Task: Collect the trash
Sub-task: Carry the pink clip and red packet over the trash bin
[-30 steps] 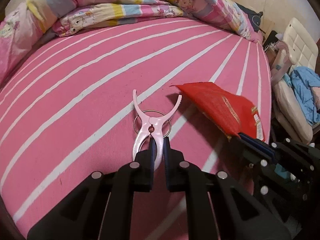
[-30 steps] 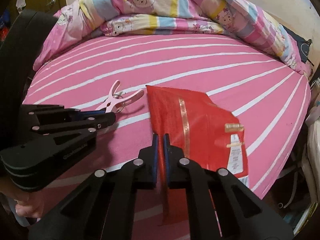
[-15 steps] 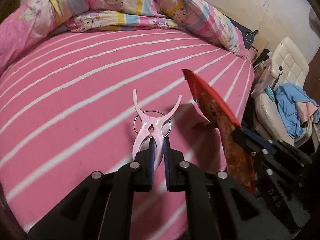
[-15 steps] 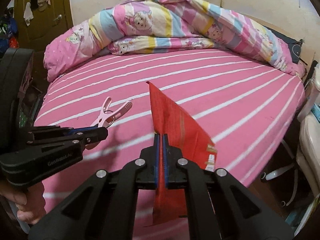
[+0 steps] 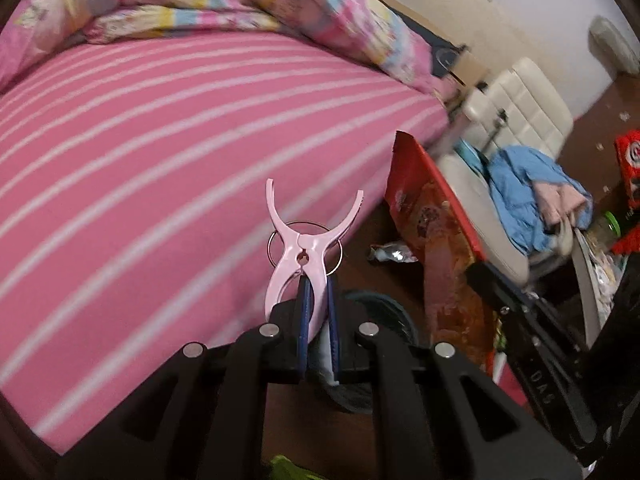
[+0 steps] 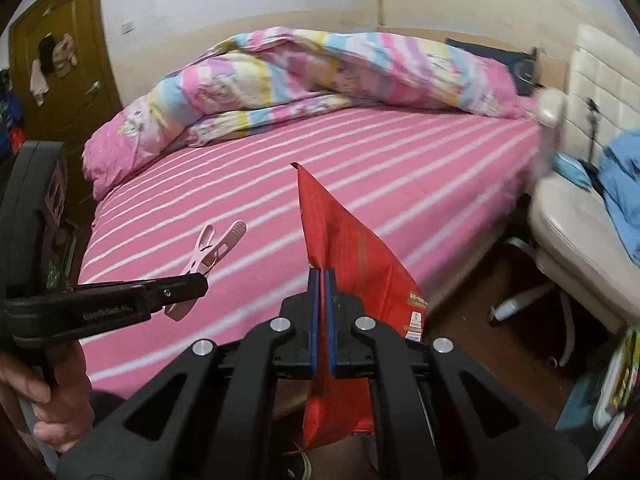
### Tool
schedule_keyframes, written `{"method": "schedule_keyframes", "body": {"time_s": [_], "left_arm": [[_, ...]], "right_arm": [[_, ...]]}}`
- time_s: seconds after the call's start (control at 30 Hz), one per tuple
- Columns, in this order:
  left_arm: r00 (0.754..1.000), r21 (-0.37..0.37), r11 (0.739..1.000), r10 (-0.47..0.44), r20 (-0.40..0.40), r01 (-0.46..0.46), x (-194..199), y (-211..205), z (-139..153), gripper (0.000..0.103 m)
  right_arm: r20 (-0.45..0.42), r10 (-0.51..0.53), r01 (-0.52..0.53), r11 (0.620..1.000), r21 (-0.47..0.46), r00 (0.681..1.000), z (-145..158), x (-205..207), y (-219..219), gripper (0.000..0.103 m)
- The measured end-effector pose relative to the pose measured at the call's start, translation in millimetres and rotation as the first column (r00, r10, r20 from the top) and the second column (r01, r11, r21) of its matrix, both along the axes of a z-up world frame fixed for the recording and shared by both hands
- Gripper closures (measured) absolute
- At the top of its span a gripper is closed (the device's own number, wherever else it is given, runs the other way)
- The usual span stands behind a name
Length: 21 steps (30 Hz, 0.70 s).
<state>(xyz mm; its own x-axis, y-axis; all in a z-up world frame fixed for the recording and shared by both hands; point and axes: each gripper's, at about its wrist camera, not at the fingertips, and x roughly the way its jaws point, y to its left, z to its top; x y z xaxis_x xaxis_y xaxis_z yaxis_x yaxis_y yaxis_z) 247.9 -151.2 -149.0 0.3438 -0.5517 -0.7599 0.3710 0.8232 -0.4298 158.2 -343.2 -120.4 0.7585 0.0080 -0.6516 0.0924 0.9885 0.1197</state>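
The bed (image 6: pixel 360 168) fills the left and middle of both views, its pink sheet striped in white, with a rumpled quilt (image 6: pixel 320 76) bunched along the far side. The bed's near and right edges drop to a dark brown floor (image 6: pixel 472 320). On the right a cream chair (image 6: pixel 568 232) stands close to the bed's corner, leaving only a narrow strip of floor between them; blue clothes (image 5: pixel 520 196) lie heaped on its seat. Below the left gripper (image 5: pixel 318 320), past the bed's edge, sits a dark round bin (image 5: pixel 384 320).

The left gripper is pressed together on the handle end of a pink clothes peg (image 5: pixel 308 240), whose two curved prongs spread upward and forward. A thin wire ring passes through the peg's hinge. In the right wrist view the peg (image 6: pixel 212 256) hangs in the air above the sheet's near edge, apart from it.

The right gripper (image 6: pixel 322 320) is pinched tight on a red wrapper (image 6: pixel 344 248), held on edge so that it stands upright, its pointed corner up and its lower end hanging below the fingers over the floor. The wrapper is creased, with a gold stripe and a small printed label near its lower right corner. From the left wrist view the wrapper (image 5: pixel 432 232) shows a printed orange-brown face and sits just right of the peg, beyond the bed's edge.
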Motion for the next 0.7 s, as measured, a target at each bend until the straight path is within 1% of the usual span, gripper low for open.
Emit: {"method": "schedule_keyframes", "body": {"time_s": [0.03,0.17,0.3,0.37,0.5,0.57,0.63,0.7], "left_arm": [[1.000,0.004,1.000,-0.018,-0.010,0.018,-7,-13,-3,0.095],[0.994,0.030,0.995,-0.095,-0.048,0.097,-31,-61,-19,0.095],[0.984,0.056,0.986,-0.151,-0.096,0.157,-49,-101,-41,0.095],[0.975,0.061,0.980,-0.179,-0.131,0.189,-54,-121,-56,0.095],[0.959,0.062,0.972,-0.212,-0.186,0.227,-57,-146,-84,0.095],[0.951,0.097,0.961,-0.236,-0.202,0.259,-57,-161,-100,0.095],[0.938,0.112,0.950,-0.263,-0.225,0.293,-57,-173,-115,0.095],[0.931,0.134,0.940,-0.276,-0.238,0.313,-54,-182,-123,0.095]], "right_arm": [[-0.003,-0.007,0.007,1.000,0.003,1.000,-2,-5,-5,0.099],[-0.041,-0.071,0.072,0.997,0.037,0.997,-23,-41,-47,0.099],[-0.073,-0.110,0.113,0.993,0.044,0.991,-42,-63,-71,0.099],[-0.091,-0.128,0.133,0.990,0.052,0.988,-54,-71,-81,0.099],[-0.138,-0.160,0.173,0.982,0.082,0.977,-78,-78,-103,0.099],[-0.157,-0.170,0.186,0.978,0.092,0.973,-88,-78,-111,0.099],[-0.176,-0.179,0.199,0.975,0.099,0.968,-97,-80,-117,0.099],[-0.199,-0.186,0.209,0.972,0.104,0.962,-108,-77,-123,0.099]]}}
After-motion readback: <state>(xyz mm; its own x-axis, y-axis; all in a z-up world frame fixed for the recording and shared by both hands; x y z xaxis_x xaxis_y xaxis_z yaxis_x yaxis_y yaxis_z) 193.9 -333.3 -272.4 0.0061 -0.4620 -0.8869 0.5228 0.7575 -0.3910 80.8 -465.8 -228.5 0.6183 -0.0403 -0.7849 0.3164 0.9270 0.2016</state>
